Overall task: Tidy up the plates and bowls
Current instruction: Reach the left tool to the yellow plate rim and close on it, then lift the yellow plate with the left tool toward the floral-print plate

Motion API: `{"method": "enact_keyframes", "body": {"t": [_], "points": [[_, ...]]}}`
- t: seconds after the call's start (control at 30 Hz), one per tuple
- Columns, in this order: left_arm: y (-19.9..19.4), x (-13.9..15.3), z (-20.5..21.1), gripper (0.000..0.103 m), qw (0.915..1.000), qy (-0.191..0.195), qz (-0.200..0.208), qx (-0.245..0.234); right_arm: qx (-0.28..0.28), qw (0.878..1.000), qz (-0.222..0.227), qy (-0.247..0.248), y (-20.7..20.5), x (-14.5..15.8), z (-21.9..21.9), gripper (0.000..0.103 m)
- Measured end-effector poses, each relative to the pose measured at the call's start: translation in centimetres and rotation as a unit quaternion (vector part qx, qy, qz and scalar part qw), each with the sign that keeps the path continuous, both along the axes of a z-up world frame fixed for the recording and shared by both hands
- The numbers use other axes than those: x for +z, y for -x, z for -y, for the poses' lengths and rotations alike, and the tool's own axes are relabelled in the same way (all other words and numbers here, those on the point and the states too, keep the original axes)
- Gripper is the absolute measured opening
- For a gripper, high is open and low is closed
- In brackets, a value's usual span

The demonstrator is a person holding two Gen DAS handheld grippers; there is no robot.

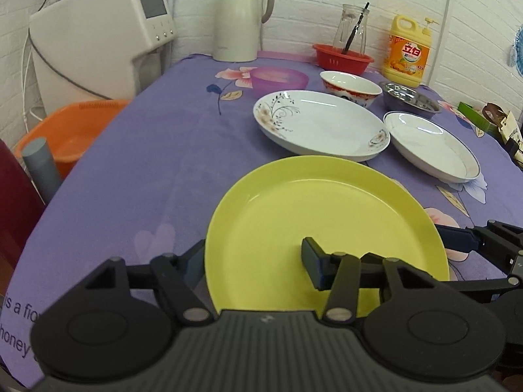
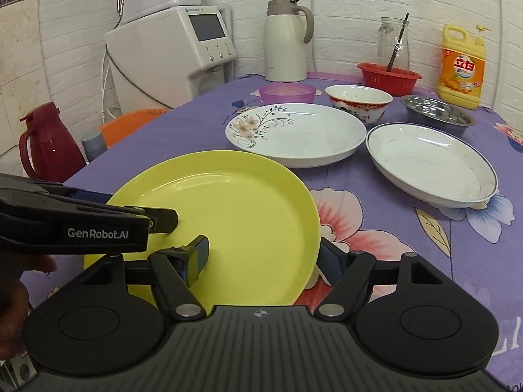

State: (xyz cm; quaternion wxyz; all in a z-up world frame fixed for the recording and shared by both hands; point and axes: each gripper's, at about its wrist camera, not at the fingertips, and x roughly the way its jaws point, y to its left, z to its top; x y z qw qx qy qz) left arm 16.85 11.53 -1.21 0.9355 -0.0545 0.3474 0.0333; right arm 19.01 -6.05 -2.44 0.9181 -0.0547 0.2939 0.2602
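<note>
Between both tongs sits a round yellow-green plastic plate (image 1: 327, 225): left gripper (image 1: 255, 261) spread across its left rim, right gripper (image 2: 264, 254) spread across its right rim (neither visibly pinching).

"GenRobot.AI" on left tongs (image 2: 163, 220)

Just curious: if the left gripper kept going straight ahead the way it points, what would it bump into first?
The left gripper already straddles the yellow plate. Beyond it, probably the flowered plate; depth is unclear.

Two plates (image 2: 295, 134) (image 2: 431, 160) lie before three bowls (image 2: 359, 99).
</note>
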Motion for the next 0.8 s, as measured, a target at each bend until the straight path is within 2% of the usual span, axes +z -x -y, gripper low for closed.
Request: {"method": "enact_keyframes", "body": {"t": [0.23, 0.33, 0.37, 0.47, 0.6, 0.7, 0.8], "points": [[-1.7, -0.9, 1.0, 0.051, 0.9999, 0.002, -0.001, -0.016, -0.023, 1.0, -0.004, 0.019, -1.2, -0.8, 0.5, 0.103], [-1.8, -1.1, 0.6, 0.059, 0.9996, 0.009, 0.003, -0.026, -0.015, 1.0, -0.003, 0.015, -1.2, -0.9, 0.7, 0.103], [-1.8, -1.0, 0.4, 0.066, 0.9995, 0.011, 0.001, -0.029, -0.011, 1.0, -0.006, 0.013, -1.2, -0.9, 0.8, 0.103], [-1.4, 0.1, -0.7, 0.074, 0.9992, 0.016, 0.023, -0.028, -0.008, 1.0, -0.014, -0.011, -1.1, 0.1, 2.2, 0.103], [-2.4, 1.3, -2.5, 0.074, 0.9983, 0.041, 0.042, -0.006, -0.031, 0.998, 0.001, -0.049, -2.6, 2.3, 3.9, 0.103], [-3.0, 1.5, -2.8, 0.074, 0.9975, 0.055, 0.043, 0.005, -0.024, 0.996, -0.018, -0.08, -5.2, 2.7, 3.7, 0.103], [-3.2, 1.4, -2.4, 0.074, 0.9976, 0.054, 0.042, 0.004, -0.012, 0.993, -0.048, -0.104, -7.9, 2.2, 3.1, 0.103]]}}
